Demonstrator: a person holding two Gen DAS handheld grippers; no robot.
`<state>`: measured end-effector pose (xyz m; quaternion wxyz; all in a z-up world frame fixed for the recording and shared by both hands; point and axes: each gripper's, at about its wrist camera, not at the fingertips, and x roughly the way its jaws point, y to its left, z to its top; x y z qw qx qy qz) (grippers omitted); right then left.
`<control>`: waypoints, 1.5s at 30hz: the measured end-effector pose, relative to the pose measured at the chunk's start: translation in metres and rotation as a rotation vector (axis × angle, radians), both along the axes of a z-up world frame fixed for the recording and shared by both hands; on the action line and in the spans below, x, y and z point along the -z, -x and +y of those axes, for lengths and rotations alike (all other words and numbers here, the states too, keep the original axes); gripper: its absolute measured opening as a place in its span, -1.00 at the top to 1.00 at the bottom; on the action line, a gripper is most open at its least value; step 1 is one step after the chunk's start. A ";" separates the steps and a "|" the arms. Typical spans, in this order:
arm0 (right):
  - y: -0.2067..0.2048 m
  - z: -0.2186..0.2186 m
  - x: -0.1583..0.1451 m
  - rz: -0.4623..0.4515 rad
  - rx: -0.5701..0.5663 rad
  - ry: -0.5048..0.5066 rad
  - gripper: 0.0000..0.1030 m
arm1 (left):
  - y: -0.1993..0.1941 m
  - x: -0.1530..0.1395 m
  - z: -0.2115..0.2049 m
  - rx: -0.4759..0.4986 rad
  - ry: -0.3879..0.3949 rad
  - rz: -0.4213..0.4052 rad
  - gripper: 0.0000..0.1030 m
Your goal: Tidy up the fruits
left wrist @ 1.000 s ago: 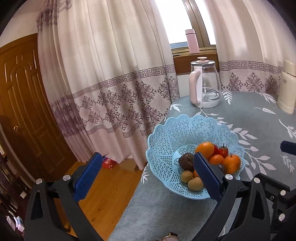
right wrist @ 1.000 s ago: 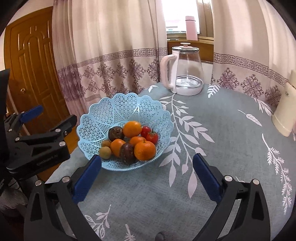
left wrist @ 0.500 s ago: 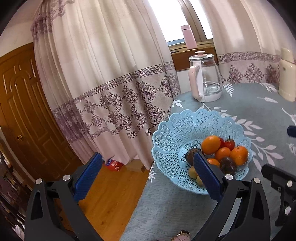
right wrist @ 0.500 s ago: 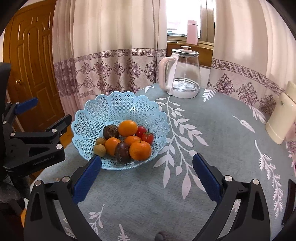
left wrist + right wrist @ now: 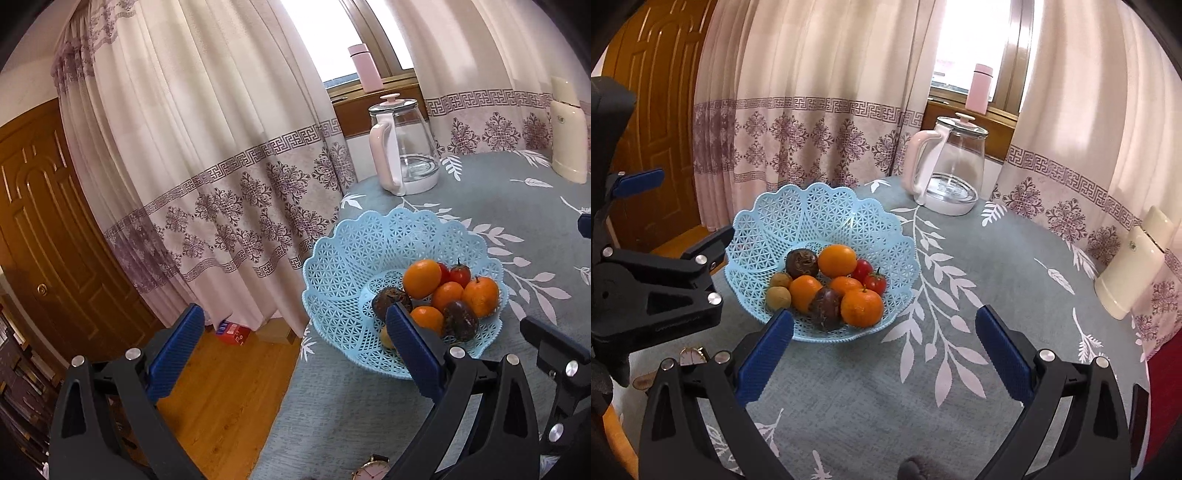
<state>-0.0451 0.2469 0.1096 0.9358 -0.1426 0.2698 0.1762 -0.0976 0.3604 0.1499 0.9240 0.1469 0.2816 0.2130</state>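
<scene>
Both tongs are released, jaws spread wide and empty. The right tongs [image 5: 884, 345] hover low over the worktop [image 5: 997, 280], which is covered in a grey-blue cloth with white leaf sprigs. The left tongs [image 5: 295, 341] hang at the worktop's edge, their left finger over the wooden floor [image 5: 229, 398] and their right finger in front of the basket.

The pale blue lattice fruit basket [image 5: 820, 221] stands just ahead of the right tongs, to their left side, its near rim right by the left fingertip. In the left view the same basket [image 5: 354, 258] lies ahead and to the right. It is round and scalloped, so it has no long axis, and it sits upright with its mouth up.

Inside it lie four oranges, the largest [image 5: 837, 260] at the back and another [image 5: 861, 307] nearest the front. With them are two small red tomatoes [image 5: 875, 282], two dark wrinkled passion fruits [image 5: 802, 262], and two small brownish-green fruits [image 5: 778, 298] at the left. All are heaped toward the near side of the bowl.

Farther off a glass kettle with a pink handle [image 5: 947, 166] stands near the curtain [image 5: 812, 92]. A cream jug [image 5: 1134, 266] stands at the far right edge.
</scene>
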 end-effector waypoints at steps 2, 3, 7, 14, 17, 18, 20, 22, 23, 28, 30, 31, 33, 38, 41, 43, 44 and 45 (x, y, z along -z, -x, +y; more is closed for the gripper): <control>0.000 0.001 -0.001 -0.011 0.016 0.011 -0.91 | 0.000 0.001 0.001 0.000 -0.003 0.001 -0.95; -0.001 0.002 -0.001 -0.016 0.022 0.016 -0.91 | 0.000 0.001 0.001 0.000 -0.003 0.001 -0.95; -0.003 0.004 -0.002 -0.009 0.026 0.017 -0.91 | 0.000 0.001 0.002 0.003 -0.005 0.002 -0.95; -0.002 0.008 0.000 -0.002 0.017 0.025 -0.90 | -0.001 0.002 0.002 0.000 -0.010 0.002 -0.95; -0.002 0.010 0.000 -0.005 0.013 0.030 -0.90 | -0.001 0.001 0.003 -0.002 -0.011 0.000 -0.95; -0.002 0.010 0.000 -0.004 0.012 0.030 -0.91 | -0.001 0.001 0.003 -0.002 -0.011 0.001 -0.95; -0.002 0.011 0.000 -0.003 0.011 0.031 -0.91 | -0.002 0.001 0.002 0.002 -0.013 0.002 -0.95; -0.002 0.011 0.000 0.000 0.010 0.029 -0.90 | -0.002 0.002 0.001 0.003 -0.015 0.003 -0.95; -0.002 0.011 0.000 0.005 0.009 0.026 -0.91 | -0.002 0.002 0.001 0.003 -0.016 0.004 -0.95; -0.002 0.013 0.000 -0.004 0.011 0.032 -0.90 | -0.002 0.003 0.001 0.003 -0.017 0.004 -0.95; -0.002 0.014 0.001 -0.020 0.016 0.044 -0.90 | -0.002 0.003 0.002 0.002 -0.017 0.005 -0.95; -0.001 0.015 0.001 -0.028 0.021 0.054 -0.91 | -0.002 0.003 0.002 0.003 -0.017 0.005 -0.95; -0.001 0.017 0.002 -0.035 0.016 0.067 -0.90 | -0.002 0.003 0.002 0.001 -0.017 0.005 -0.95; -0.003 0.020 0.002 -0.021 0.002 0.063 -0.90 | -0.003 0.006 0.003 0.002 -0.015 0.008 -0.95; -0.003 0.021 0.003 -0.019 -0.003 0.066 -0.90 | -0.003 0.006 0.003 0.002 -0.017 0.008 -0.95; -0.003 0.021 0.003 -0.018 -0.007 0.066 -0.90 | -0.003 0.006 0.002 0.002 -0.016 0.008 -0.95; -0.003 0.022 0.004 -0.016 -0.009 0.066 -0.90 | -0.003 0.006 0.002 0.002 -0.017 0.008 -0.95; -0.003 0.022 0.004 -0.016 -0.010 0.068 -0.90 | -0.003 0.007 0.003 0.003 -0.017 0.009 -0.95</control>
